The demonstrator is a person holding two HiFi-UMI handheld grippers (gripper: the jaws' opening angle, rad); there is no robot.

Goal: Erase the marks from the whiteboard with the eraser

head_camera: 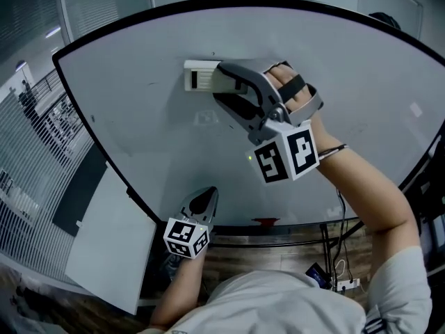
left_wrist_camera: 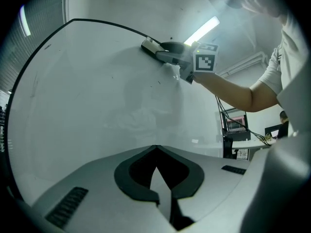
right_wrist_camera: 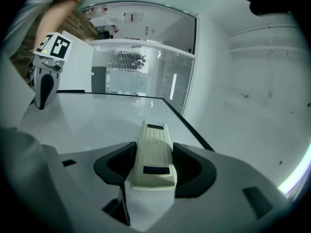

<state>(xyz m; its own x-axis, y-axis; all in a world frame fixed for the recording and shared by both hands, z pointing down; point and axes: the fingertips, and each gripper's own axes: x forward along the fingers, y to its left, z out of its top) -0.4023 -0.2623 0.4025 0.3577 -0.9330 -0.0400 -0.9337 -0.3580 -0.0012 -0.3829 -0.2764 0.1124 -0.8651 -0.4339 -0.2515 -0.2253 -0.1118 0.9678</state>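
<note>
The whiteboard (head_camera: 139,103) fills most of the head view, with only a faint smudge (head_camera: 206,119) on it below the eraser. The white eraser (head_camera: 200,75) lies flat against the upper middle of the board, and my right gripper (head_camera: 220,81) is shut on it. In the right gripper view the eraser (right_wrist_camera: 154,135) sits between both pads of that gripper (right_wrist_camera: 154,155). My left gripper (head_camera: 203,200) hovers near the board's bottom edge, shut and holding nothing; its tips (left_wrist_camera: 155,150) meet. From the left gripper view the eraser (left_wrist_camera: 149,46) is far up the board.
A white panel (head_camera: 111,249) leans beside the board at lower left. Cables and a power strip (head_camera: 342,278) lie on the wooden floor at lower right. A small red object (head_camera: 265,221) sits at the board's bottom edge. A desk with a monitor (left_wrist_camera: 235,125) stands beyond.
</note>
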